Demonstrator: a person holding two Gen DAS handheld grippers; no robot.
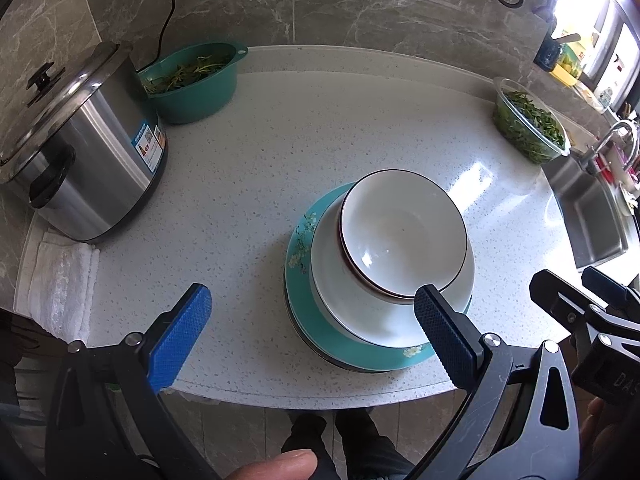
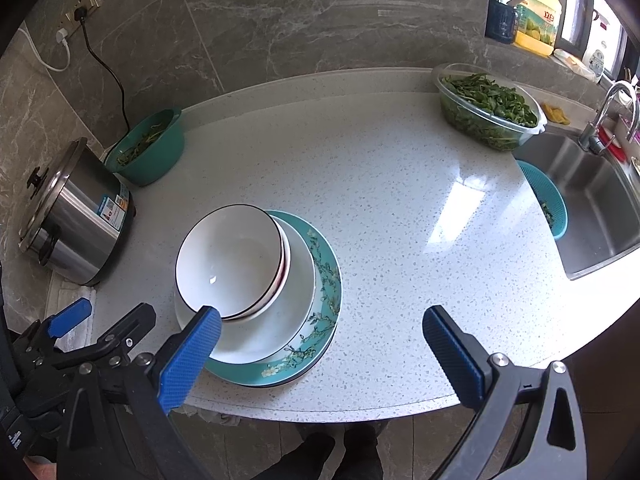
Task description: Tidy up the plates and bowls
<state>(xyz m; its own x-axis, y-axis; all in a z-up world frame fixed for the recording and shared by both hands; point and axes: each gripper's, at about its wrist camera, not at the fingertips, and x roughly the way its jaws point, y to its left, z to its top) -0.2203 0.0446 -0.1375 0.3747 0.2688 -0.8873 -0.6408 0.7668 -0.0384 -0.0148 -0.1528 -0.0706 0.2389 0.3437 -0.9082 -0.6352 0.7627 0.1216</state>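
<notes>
A stack of dishes stands near the counter's front edge: a white bowl with a dark rim [image 1: 404, 236] [image 2: 232, 258] nested in another bowl, on a white plate [image 1: 352, 300] [image 2: 280, 320], on a teal floral plate [image 1: 308, 320] [image 2: 324, 308]. My left gripper [image 1: 312, 336] is open and empty, just in front of the stack, its right finger over the stack's front edge. My right gripper [image 2: 320, 352] is open and empty, its left finger at the stack's front left.
A steel rice cooker [image 1: 80, 160] [image 2: 76, 216] and a green basin of greens [image 1: 192, 80] [image 2: 148, 148] stand at the back left. A clear bowl of greens [image 1: 528, 124] [image 2: 488, 108] sits by the sink [image 2: 592, 200], which holds a teal colander [image 2: 544, 204]. A white towel [image 1: 60, 280] lies at the left.
</notes>
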